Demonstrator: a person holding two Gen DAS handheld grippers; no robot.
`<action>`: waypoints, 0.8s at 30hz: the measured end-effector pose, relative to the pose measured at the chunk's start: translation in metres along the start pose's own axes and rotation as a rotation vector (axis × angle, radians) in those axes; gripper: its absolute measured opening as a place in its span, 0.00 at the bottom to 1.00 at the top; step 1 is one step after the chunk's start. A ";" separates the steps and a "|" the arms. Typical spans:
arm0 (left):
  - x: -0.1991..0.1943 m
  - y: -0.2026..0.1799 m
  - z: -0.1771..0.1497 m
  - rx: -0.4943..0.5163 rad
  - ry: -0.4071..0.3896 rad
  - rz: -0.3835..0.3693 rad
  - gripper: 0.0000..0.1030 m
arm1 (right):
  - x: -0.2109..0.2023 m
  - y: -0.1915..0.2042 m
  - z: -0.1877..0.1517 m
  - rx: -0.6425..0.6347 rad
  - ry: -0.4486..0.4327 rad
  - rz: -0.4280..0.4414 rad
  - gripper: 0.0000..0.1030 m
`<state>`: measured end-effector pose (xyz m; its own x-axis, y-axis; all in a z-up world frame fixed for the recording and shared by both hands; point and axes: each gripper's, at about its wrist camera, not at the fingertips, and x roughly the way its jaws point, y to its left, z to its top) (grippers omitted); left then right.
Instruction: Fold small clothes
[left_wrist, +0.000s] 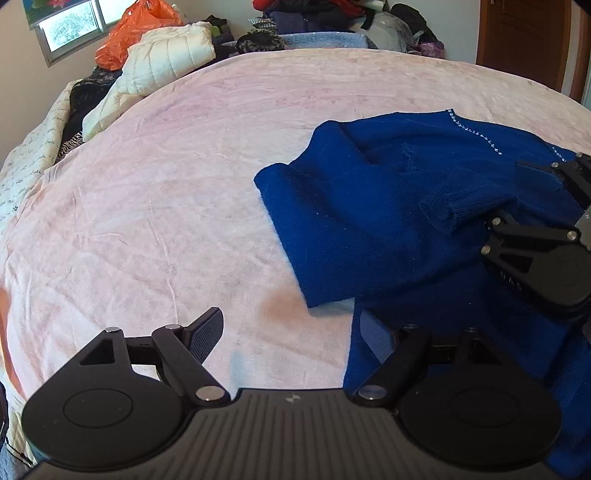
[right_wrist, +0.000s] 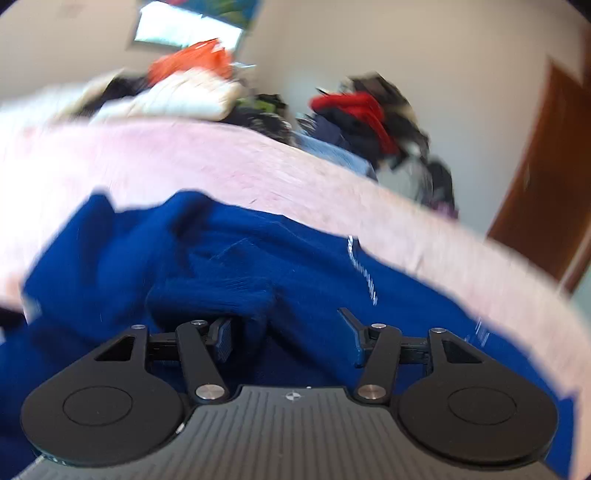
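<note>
- Sweater (left_wrist: 388, 206): deep royal blue knit, with a line of small silvery studs along 1 seam.
- Bed cover (left_wrist: 155, 206): pale pink, faintly mottled.
- Puffer jacket (left_wrist: 162, 62): cream white, quilted.
- Plastic bag (left_wrist: 136, 26): bright orange.
- Quilt edge (left_wrist: 22, 158): off-white with dark cursive script.
- Door (left_wrist: 524, 33): reddish brown wood.
- Left gripper (left_wrist: 291, 336) and right gripper (right_wrist: 290, 336): black.
- Red garment (right_wrist: 354, 107) in a dark clothes pile.

The right wrist view is smeared by motion blur: the heap of clothes (right_wrist: 369, 114) against the far wall and the orange bag (right_wrist: 192, 61) show only as streaks of colour. The blue sweater (right_wrist: 295, 258) runs off that picture's left and lower edges. In the left wrist view the right gripper (left_wrist: 535, 206) is cut off by the right edge, and the sweater's lower part lies hidden behind the left gripper (left_wrist: 291, 336).
</note>
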<state>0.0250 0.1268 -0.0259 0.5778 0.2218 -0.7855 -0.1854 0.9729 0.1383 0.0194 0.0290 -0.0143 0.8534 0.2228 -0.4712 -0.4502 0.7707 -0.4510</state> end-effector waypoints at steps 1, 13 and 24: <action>0.001 0.001 0.000 -0.002 0.002 0.003 0.79 | -0.001 0.012 0.001 -0.116 -0.011 -0.028 0.58; 0.001 -0.005 0.006 0.017 -0.017 0.003 0.79 | -0.008 -0.009 0.012 -0.011 -0.043 0.053 0.10; 0.012 -0.060 0.029 0.099 -0.102 0.018 0.79 | 0.015 -0.155 -0.019 0.905 -0.022 0.345 0.06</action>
<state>0.0656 0.0729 -0.0260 0.6537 0.2396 -0.7178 -0.1196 0.9694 0.2145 0.0970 -0.0988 0.0347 0.7207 0.5271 -0.4502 -0.3122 0.8267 0.4681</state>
